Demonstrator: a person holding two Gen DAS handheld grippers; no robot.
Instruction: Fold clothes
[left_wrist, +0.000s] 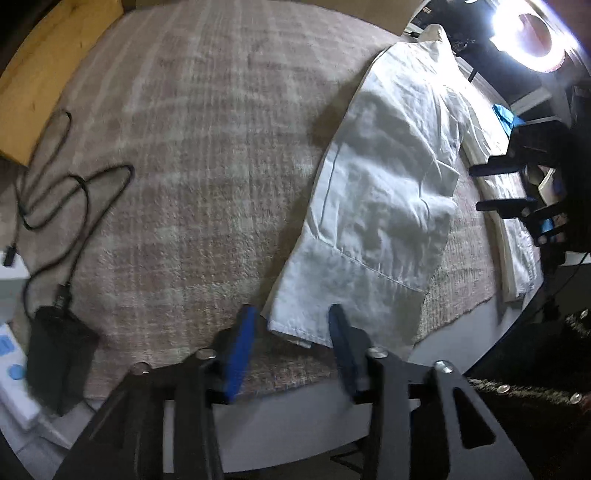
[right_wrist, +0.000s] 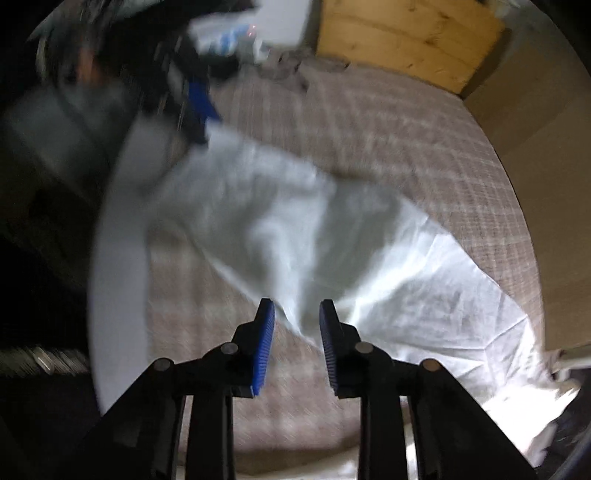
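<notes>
While both grippers are spread and nothing is clamped, the scene is set out as follows.

Garment: a white garment (left_wrist: 384, 206) is laid on a beige woven mat (left_wrist: 192, 177), running from 6 o'clock toward 1 o'clock in the left wrist view; it is seen rumpled and partly doubled over.

Left gripper: the left gripper (left_wrist: 291, 314) is held wide, its blue pads bracketing the garment's near hem corner at 6 o'clock; no cloth is seen pinched between them.

Right gripper: the right gripper (right_wrist: 297, 308) is held moderately wide over a fold of the garment (right_wrist: 295, 229); whether the cloth is touched cannot be told, as that view is blurred.

Second cloth: a pale folded cloth (left_wrist: 517, 236) is seen at 3 o'clock, just beside the mat edge.

Clutter: a black cable (left_wrist: 74, 192) and a black adapter (left_wrist: 55, 354) are seen at 8 o'clock, well apart from the garment.

Step judged: a grasp of the hem is probably being prepared.

Risk, layers: several layers could be caught at the hem corner, so the fold would be dragged crooked.

Risk, mat: the mat could be pinched along with the hem, since the pads sit low.

Risk, mismatch: uneven lifting by the two grippers could twist the garment.
</notes>
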